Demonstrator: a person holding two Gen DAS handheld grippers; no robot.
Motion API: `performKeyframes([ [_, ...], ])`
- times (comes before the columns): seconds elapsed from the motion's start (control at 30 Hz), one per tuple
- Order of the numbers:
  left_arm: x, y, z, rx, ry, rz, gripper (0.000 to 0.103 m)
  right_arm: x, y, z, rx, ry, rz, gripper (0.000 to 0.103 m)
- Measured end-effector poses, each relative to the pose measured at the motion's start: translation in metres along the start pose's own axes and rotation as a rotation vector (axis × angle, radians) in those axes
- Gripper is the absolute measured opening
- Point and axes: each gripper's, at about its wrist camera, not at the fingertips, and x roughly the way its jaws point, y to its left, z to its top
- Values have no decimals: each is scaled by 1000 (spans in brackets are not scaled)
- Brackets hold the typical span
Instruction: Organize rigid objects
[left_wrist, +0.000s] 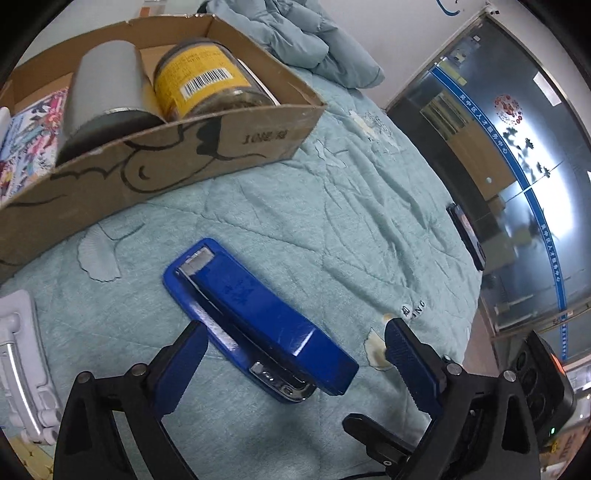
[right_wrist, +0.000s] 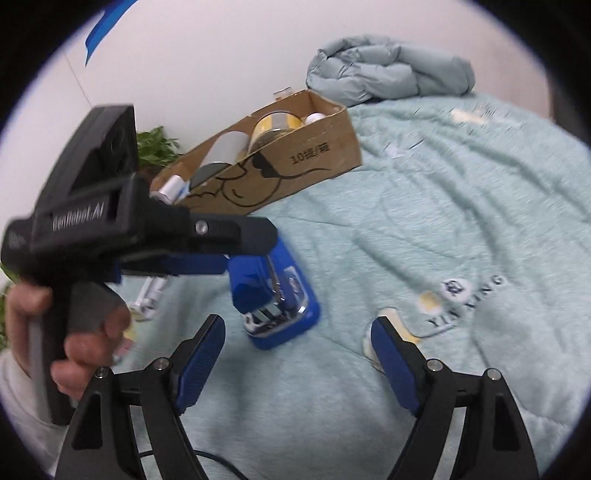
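A blue stapler (left_wrist: 255, 317) lies flat on the pale green quilt. My left gripper (left_wrist: 293, 341) is open, its fingers on either side of the stapler's rear end, not touching it. In the right wrist view the stapler (right_wrist: 275, 299) lies just ahead of my open, empty right gripper (right_wrist: 297, 330), and the left gripper (right_wrist: 207, 258) hovers over it from the left. A cardboard box (left_wrist: 207, 147) behind the stapler holds a grey cylinder (left_wrist: 103, 96), a yellow-labelled jar (left_wrist: 207, 79) and a colourful booklet (left_wrist: 26, 140).
A white folding stand (left_wrist: 22, 365) lies on the quilt at the left. A bundled pale blue duvet (right_wrist: 391, 70) sits behind the box (right_wrist: 295, 162). A glass door (left_wrist: 517, 166) stands past the bed's right edge. Green leaves (right_wrist: 157, 147) show by the wall.
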Motion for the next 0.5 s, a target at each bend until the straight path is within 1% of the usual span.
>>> performKeyframes([
  [0.07,-5,1,2,-2,-32,0,96,-6,4,-2,-44,-18,-44,81],
  [0.13,-15,1,0,-5,-87,4,96,-13,14,-5,-87,-37,-75,81],
  [0.17,-20,2,-2,-3,-115,11,99,-16,16,-5,-98,-42,-83,81],
  [0.23,-25,3,-3,-1,-152,43,99,-19,25,-10,-132,-53,-100,81],
  [0.33,-27,6,-6,-7,-168,70,99,-18,35,-14,-179,-57,-115,81],
  [0.5,-30,11,-11,-31,-177,75,99,-17,41,-16,-202,-48,-103,81],
])
